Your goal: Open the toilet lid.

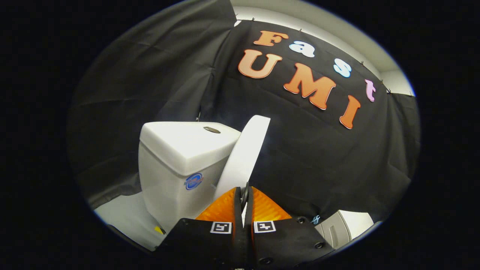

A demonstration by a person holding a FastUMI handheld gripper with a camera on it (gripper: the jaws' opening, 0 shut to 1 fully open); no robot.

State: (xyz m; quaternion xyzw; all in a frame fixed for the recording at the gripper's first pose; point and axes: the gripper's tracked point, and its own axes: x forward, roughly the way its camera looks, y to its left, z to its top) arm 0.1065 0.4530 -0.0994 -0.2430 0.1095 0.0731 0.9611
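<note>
The white toilet lid [243, 153] stands raised and tilted back, its top edge leaning against the white tank [176, 150]. On the tank's top sits a round flush button [212, 129]. My gripper [245, 190] is shut, its fingers pressed together with only a thin slit between them. The fingertips sit right at the lid's lower part, which they hide. Nothing of the lid shows between the fingers. I cannot tell whether the tips touch it.
Black cloth walls close in behind and to both sides of the toilet. A pale floor [123, 213] shows left of the tank, with a small yellow piece [159, 229] at its base. A grey-white object [335, 229] lies right of the fingers.
</note>
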